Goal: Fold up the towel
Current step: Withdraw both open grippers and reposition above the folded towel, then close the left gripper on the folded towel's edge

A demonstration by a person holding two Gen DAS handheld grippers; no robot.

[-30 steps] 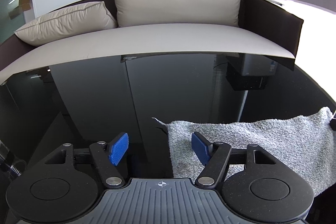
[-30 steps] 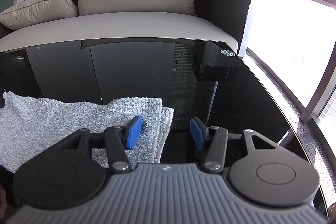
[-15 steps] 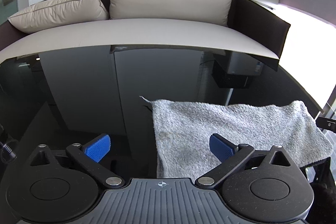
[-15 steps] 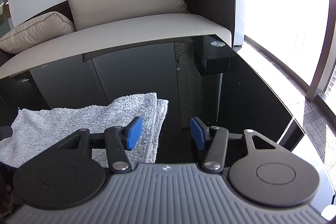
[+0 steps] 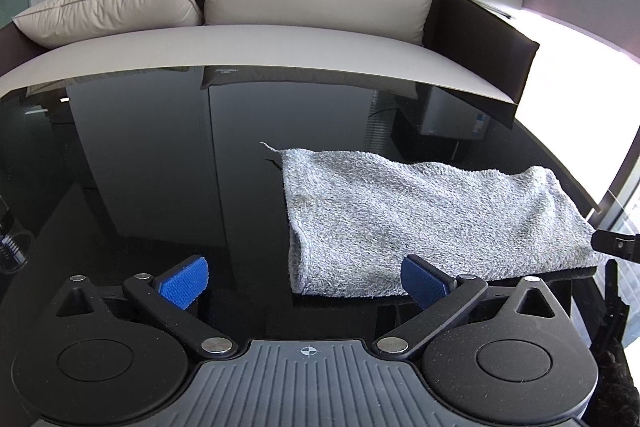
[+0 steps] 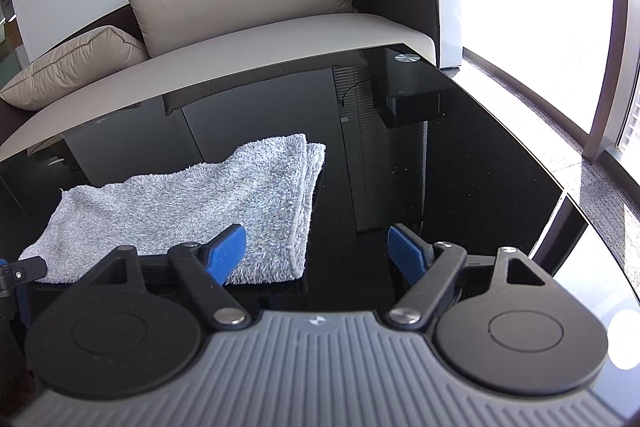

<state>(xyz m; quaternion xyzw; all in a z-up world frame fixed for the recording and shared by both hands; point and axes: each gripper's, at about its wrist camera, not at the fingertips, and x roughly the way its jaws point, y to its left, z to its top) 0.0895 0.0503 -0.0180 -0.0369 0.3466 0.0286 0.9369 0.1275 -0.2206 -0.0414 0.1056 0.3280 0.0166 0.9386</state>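
Grey towel [image 5: 432, 215] lies folded on black glass worktop [image 5: 160, 167], layers stacked at right edge. Our left hand-held gripper [image 5: 304, 281] and right hand-held gripper [image 6: 316, 247] spread wide, empty. Next fold, we judge: pinch all layers squarely.

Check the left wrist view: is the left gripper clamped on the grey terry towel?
No: the left gripper is wide open, pads apart above the grey terry towel's near left corner, nothing between them.
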